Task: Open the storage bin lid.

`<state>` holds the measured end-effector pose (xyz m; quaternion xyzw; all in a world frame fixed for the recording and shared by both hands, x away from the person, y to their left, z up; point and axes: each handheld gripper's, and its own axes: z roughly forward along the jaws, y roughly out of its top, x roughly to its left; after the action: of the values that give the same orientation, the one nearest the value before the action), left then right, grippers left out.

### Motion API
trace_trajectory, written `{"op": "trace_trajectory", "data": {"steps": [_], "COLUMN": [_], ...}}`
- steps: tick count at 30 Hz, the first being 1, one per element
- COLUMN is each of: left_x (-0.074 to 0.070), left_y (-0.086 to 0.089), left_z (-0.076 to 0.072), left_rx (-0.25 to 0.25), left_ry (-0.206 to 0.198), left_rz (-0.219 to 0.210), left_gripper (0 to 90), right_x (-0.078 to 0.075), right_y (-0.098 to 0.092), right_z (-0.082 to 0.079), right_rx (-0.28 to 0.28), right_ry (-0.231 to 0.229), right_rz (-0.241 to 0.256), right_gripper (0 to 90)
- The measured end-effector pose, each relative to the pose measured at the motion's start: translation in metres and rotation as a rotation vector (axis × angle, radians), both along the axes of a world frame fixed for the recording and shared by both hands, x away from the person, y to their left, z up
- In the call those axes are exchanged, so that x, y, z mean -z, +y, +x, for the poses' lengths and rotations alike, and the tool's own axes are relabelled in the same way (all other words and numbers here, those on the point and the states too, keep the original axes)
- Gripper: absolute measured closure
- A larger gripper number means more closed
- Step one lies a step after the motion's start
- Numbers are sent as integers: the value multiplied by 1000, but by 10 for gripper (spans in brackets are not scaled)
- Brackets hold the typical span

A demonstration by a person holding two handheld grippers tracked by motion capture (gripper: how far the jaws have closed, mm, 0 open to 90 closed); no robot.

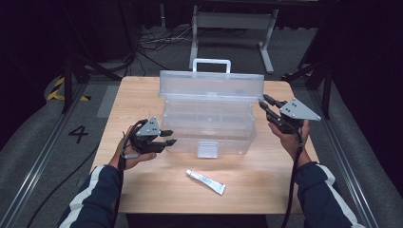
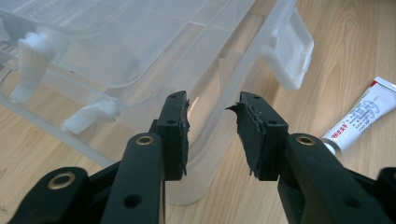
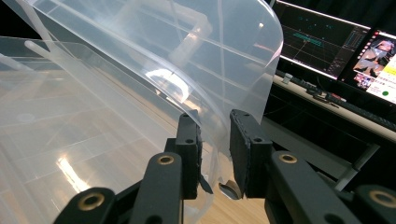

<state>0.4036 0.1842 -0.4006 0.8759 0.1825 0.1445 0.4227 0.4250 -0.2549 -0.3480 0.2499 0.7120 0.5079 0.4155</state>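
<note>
Straddling the clear box's raised lid with narrowly parted jaws, the right gripper faces monitors, while the left gripper gapes beside the box wall, near a tube.

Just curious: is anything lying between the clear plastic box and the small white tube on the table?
Nothing: the high view shows bare wooden table between clear plastic box and white tube.

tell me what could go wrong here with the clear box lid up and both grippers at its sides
1. The right gripper stands with its jaws astride the thin edge of the raised clear plastic lid; the pictures don't settle whether it's clamped. If not, the lid could drop shut.
2. The left gripper is open beside the clear plastic storage box, so the box may slide on the wooden table.
3. The small white tube lies loose near the table's front and could get knocked.
</note>
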Motion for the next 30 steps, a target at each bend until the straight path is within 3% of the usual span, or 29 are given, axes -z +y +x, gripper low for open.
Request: {"op": "trace_trajectory", "data": {"steps": [6, 21, 30], "left_x": [-2, -1, 3], "left_y": [-4, -13, -19], "left_z": [5, 14, 19], "left_rx": [28, 80, 86], "left_ry": [8, 39, 54], "left_rz": [45, 68, 115], "left_gripper": [646, 640, 645], "right_x": [-4, -12, -17], "right_y": [1, 8, 12], "right_z": [3, 10, 16], "right_rx": [15, 73, 110], "right_ry": [-4, -21, -37], "right_rz": [9, 12, 4], "right_gripper": [749, 775, 792]}}
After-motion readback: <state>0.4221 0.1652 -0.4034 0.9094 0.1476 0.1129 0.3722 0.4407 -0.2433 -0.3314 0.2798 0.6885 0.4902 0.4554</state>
